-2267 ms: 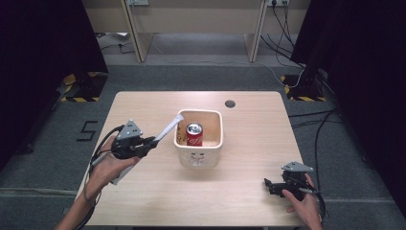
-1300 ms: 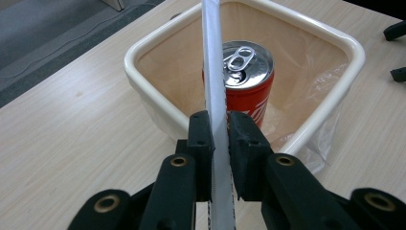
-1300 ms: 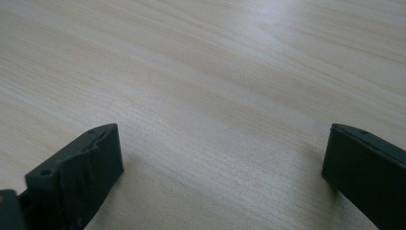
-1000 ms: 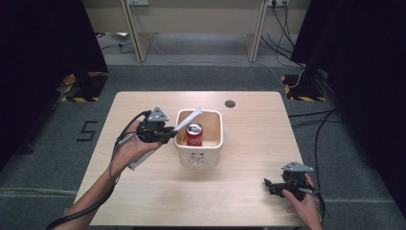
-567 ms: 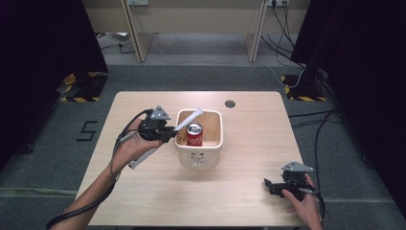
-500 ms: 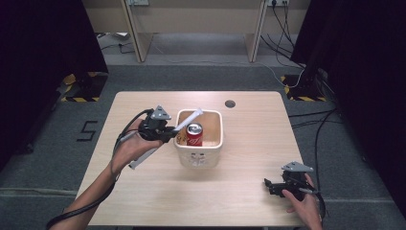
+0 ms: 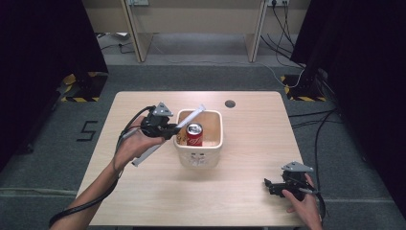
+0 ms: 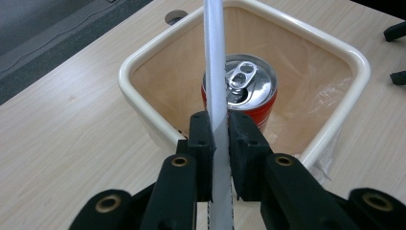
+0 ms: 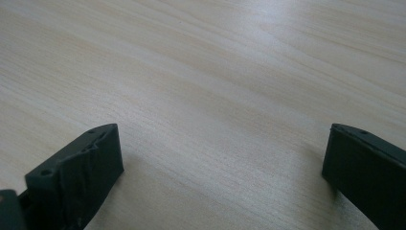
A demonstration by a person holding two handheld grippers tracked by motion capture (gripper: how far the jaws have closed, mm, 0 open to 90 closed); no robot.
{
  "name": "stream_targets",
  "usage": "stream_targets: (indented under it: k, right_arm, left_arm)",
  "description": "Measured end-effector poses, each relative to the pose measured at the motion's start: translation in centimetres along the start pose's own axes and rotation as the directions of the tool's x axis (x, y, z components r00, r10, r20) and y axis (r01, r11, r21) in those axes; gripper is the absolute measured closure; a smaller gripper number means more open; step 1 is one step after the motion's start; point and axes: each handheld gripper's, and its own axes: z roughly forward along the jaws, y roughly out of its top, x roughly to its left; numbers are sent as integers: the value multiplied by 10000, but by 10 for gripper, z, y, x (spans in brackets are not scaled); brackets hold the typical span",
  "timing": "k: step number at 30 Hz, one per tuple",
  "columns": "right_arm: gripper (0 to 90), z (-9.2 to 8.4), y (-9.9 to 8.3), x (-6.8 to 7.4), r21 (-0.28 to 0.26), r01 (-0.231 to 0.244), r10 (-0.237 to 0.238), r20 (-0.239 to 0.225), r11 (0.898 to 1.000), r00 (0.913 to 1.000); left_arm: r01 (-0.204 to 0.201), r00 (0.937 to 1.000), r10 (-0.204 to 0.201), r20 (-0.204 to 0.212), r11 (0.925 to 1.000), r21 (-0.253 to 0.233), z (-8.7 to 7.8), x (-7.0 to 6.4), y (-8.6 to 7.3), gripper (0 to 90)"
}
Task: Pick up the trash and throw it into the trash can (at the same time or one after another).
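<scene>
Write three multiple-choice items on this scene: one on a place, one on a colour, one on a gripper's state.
1. Where is the can?
A. inside the cream bin
B. on the table beside the bin
C. on the floor

2. What colour is the can's side?
A. blue
B. red
C. green

3. The left gripper is:
A. open and empty
B. shut on the can
C. shut on the white strip

Answers: 1 A, the can stands within the bin's walls; 2 B, red shows below its silver top; 3 C, both jaws press the strip.
</scene>
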Motion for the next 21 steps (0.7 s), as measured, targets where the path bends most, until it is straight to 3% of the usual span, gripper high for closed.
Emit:
stream_targets:
  k: [21]
  right_arm:
    - [2,0,0,0,2,-1,1,-8,10000,10000]
  left_arm:
    - [-8,9998,23,-180,9966,822,21,8,5,773]
